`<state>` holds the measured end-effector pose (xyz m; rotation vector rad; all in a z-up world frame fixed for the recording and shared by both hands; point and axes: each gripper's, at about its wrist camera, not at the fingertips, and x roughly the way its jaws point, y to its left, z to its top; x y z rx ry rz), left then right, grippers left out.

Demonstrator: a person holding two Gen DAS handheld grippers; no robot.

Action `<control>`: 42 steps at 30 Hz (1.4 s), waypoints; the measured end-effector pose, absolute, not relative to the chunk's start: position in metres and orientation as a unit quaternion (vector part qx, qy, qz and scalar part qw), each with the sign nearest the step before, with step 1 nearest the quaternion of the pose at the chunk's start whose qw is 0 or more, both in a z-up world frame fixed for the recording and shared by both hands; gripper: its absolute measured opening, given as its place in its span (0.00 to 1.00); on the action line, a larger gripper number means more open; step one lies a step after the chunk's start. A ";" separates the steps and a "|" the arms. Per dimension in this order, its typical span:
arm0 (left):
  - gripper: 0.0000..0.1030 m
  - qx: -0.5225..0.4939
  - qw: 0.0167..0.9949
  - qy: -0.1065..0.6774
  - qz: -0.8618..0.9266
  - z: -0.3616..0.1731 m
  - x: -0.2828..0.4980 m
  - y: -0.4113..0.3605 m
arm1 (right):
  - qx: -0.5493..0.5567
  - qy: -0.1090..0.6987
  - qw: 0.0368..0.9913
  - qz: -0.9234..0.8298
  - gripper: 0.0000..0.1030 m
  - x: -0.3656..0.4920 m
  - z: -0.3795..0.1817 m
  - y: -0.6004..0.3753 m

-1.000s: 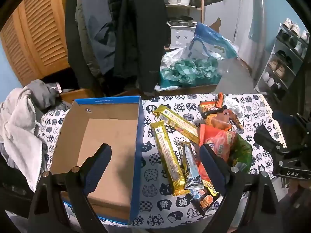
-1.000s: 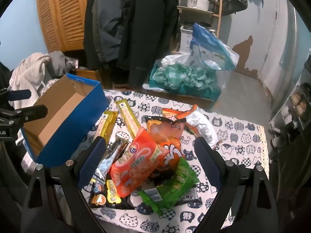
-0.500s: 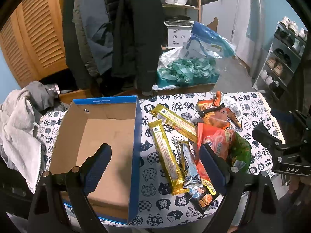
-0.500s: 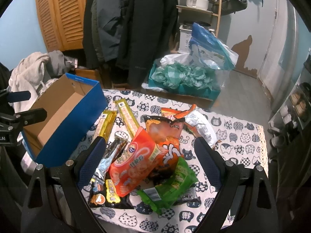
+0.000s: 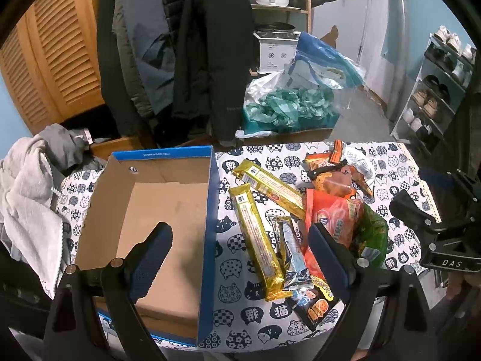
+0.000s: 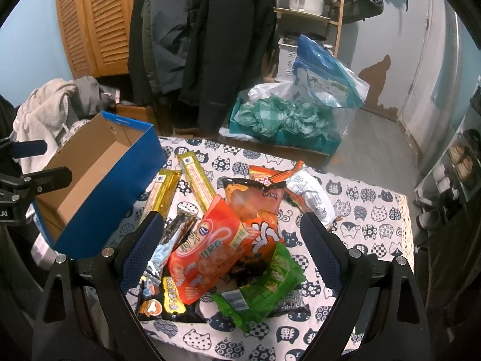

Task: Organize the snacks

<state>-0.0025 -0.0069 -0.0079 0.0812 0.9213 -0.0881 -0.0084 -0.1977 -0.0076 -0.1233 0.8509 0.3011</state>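
Note:
An empty blue cardboard box (image 5: 207, 210) (image 6: 117, 186) stands on the left of the cat-print tablecloth (image 5: 255, 310). Right of it lies a heap of snacks: two gold bars (image 5: 255, 234) (image 6: 197, 180), a silver bar (image 5: 291, 252), an orange packet (image 6: 210, 249) (image 5: 333, 216), a green packet (image 6: 264, 282) and a dark packet (image 5: 312, 303). My left gripper (image 5: 240, 258) hangs open above the box's right wall and the gold bars, holding nothing. My right gripper (image 6: 231, 249) hangs open over the orange packet. Each gripper shows at the edge of the other's view.
Coats (image 5: 210, 45) hang behind the table. A teal box with crumpled plastic bags (image 6: 285, 114) sits on the floor beyond the far edge. Grey and white clothes (image 5: 27, 186) are piled left of the box. A shoe rack (image 5: 436, 90) stands at the right.
Both views have shifted only slightly; the grippers stay open and hover in nearly the same places. No snack has moved.

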 end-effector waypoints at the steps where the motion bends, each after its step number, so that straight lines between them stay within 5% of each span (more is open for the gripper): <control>1: 0.90 0.039 0.894 0.444 -0.042 -0.008 -0.003 -0.007 | -0.059 0.411 0.898 0.145 0.88 -0.009 -0.008 -0.198; 42: 0.90 0.041 0.893 0.447 -0.042 -0.013 -0.007 -0.009 | -0.062 0.413 0.897 0.144 0.88 -0.010 -0.011 -0.199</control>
